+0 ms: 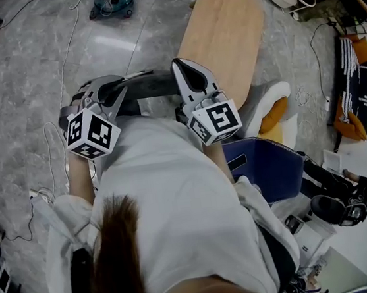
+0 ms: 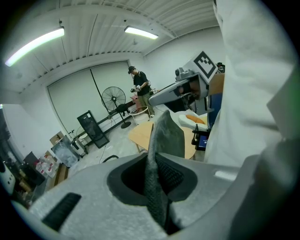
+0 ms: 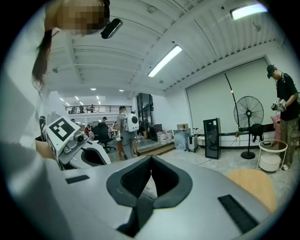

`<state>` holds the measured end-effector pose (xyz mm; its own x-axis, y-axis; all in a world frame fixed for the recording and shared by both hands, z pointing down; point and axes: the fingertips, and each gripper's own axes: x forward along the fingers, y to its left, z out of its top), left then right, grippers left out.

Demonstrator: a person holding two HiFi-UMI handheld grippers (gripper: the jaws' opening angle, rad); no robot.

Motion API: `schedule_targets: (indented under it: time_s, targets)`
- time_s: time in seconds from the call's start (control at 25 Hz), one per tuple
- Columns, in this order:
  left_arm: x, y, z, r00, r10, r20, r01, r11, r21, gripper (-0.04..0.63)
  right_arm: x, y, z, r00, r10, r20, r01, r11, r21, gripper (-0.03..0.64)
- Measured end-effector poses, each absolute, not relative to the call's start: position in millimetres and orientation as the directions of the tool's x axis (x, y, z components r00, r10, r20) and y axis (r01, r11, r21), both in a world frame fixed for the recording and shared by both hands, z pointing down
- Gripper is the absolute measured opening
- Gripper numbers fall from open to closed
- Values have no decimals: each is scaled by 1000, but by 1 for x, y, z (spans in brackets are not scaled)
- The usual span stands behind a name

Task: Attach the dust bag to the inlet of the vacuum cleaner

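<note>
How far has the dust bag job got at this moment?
Done: nothing attached that shows. In hand: the left gripper pinches a grey fabric piece, likely the dust bag, held up in the air; the right gripper is shut with nothing between its jaws. Left: carrying it to the vacuum inlet, which I cannot pick out here, and fitting it.

Nothing readable here, honestly. Just square black-and-white patterns on the left marker cube (image 1: 91, 134) and right marker cube (image 1: 215, 121).
</note>
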<state>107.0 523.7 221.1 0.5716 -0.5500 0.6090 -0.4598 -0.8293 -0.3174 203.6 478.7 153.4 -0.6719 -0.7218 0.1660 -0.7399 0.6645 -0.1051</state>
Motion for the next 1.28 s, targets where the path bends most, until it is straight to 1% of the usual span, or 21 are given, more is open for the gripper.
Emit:
schedule_targets:
  time_s: [0.36, 0.6, 0.8, 1.0, 1.28]
  targets:
    - [80, 438, 220, 603, -512, 612, -418, -856, -304, 45, 176, 399, 149, -645, -748, 156, -764, 628, -148, 2]
    - [48, 382, 212, 623, -484, 614, -371, -874, -313, 44, 143, 346, 133, -618, -774, 139, -786, 603, -134, 2]
    - [21, 350, 211, 629, -484, 609, -353, -875, -331, 43, 120, 318, 133, -597, -793, 119, -801, 582, -141, 2]
    - [-2, 335, 210, 611, -507, 607, -374, -861, -343, 43, 102, 310, 137, -610, -780, 140, -792, 595, -139, 2]
    - [-24, 327, 215, 586, -542, 603, -443, -837, -321, 43, 85, 296, 139, -648, -746, 154, -762, 635, -129, 3]
